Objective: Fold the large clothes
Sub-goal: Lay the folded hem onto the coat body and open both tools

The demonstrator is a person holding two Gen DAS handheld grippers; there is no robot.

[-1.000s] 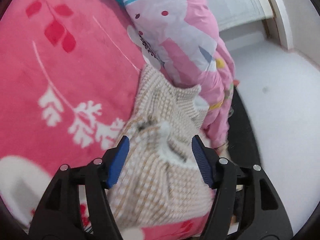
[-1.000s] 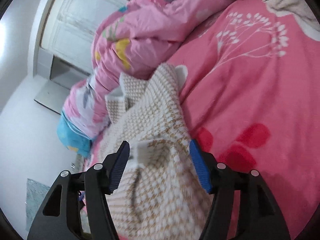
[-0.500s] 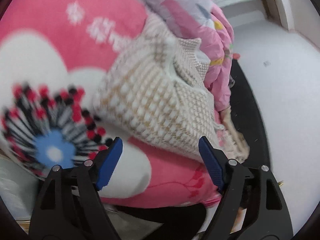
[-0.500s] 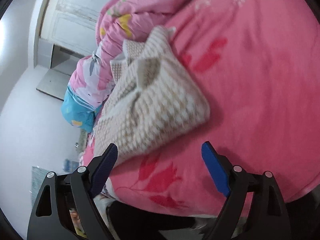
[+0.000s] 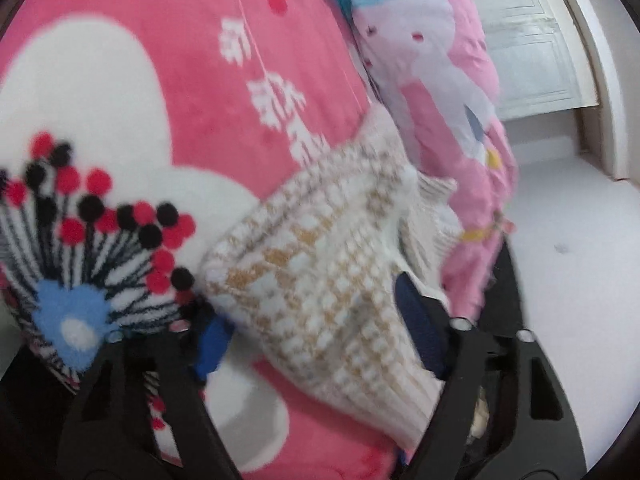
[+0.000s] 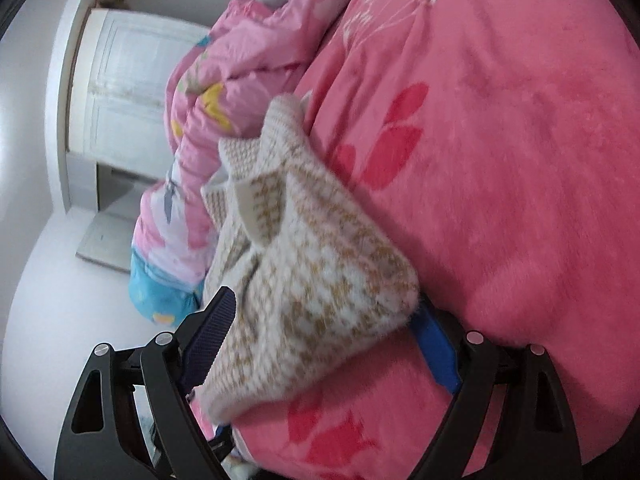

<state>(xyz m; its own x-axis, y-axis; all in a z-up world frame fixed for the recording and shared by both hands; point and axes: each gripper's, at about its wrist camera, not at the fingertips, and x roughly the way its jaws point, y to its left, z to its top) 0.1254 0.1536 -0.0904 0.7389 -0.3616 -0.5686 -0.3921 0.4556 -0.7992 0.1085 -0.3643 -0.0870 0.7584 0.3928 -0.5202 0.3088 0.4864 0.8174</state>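
A beige-and-white knit sweater lies folded in a bundle on the pink flowered blanket. In the left wrist view my left gripper straddles the sweater's near end. Its jaws are closing, the left pad sits just before the knit's edge and the right pad is half covered by a fold. My right gripper stands wide around the opposite end of the bundle. One of its pads is at the knit's side, and the other is under a corner. No squeeze shows on the knit.
A bunched pink cartoon-print quilt lies along the bed right behind the sweater. Beyond it are a white door and pale floor. The bed's edge runs just under both grippers.
Half a second ago both grippers hung back from the sweater with wide, empty jaws. Both have since come forward, and the sweater's ends now lie between their fingers.
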